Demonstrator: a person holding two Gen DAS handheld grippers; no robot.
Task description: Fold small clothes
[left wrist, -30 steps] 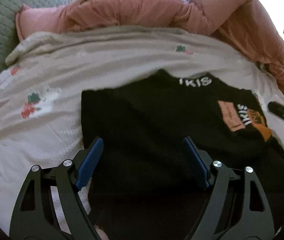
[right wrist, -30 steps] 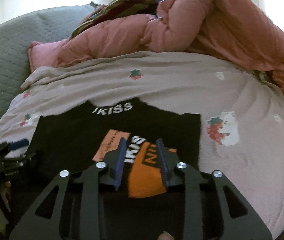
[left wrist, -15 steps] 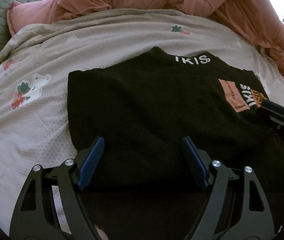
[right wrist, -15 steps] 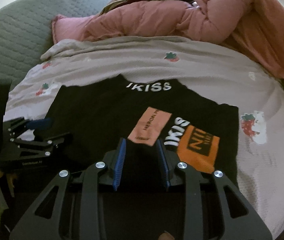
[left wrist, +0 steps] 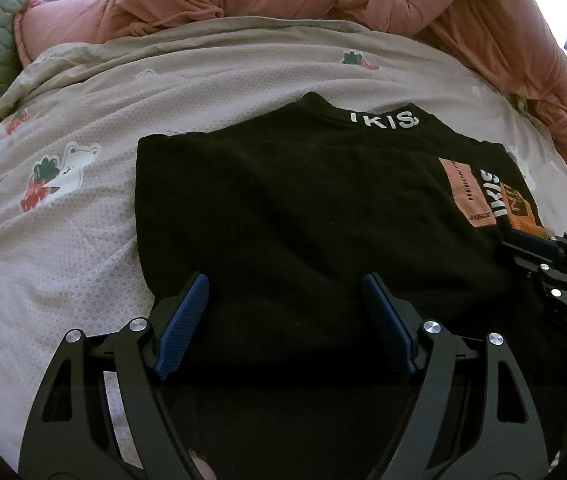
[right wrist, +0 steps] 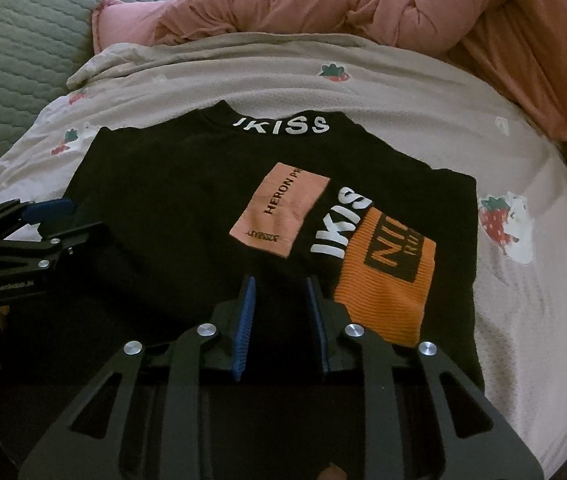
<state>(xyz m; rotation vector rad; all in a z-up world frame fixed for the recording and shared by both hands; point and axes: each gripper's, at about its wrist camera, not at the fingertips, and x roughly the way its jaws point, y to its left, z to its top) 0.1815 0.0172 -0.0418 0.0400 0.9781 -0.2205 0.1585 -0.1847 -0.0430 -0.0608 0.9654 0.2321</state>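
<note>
Across the whole field, largest item: strawberry-print bed sheet (left wrist: 211, 92), pale, lightly rumpled; serves as the folding surface.
At 12 o'clock, heaped against the far edge: pink quilted duvet (right wrist: 363, 12), apparently pushed back to free working room.
At 10 o'clock behind it: grey quilted cover (right wrist: 15, 40).
At centre: black sweater (left wrist: 303, 208), flat, collar lettered "IKISS" toward 12 o'clock, sides squared as if sleeves are already turned in; near hem lies under both tools. A bottom-to-collar fold appears the likely reason for that approach.
On its chest, right wrist view: orange knit patch (right wrist: 387, 280) at 3 o'clock, pink label patch (right wrist: 279, 212) at centre.
At 6 o'clock, left wrist view: left gripper (left wrist: 283, 320), jaws spread wide, nothing held, poised over the hem.
At 6 o'clock, right wrist view: right gripper (right wrist: 279, 320), jaws partly closed with a narrow gap; black cloth lies between, grip uncertain.
</note>
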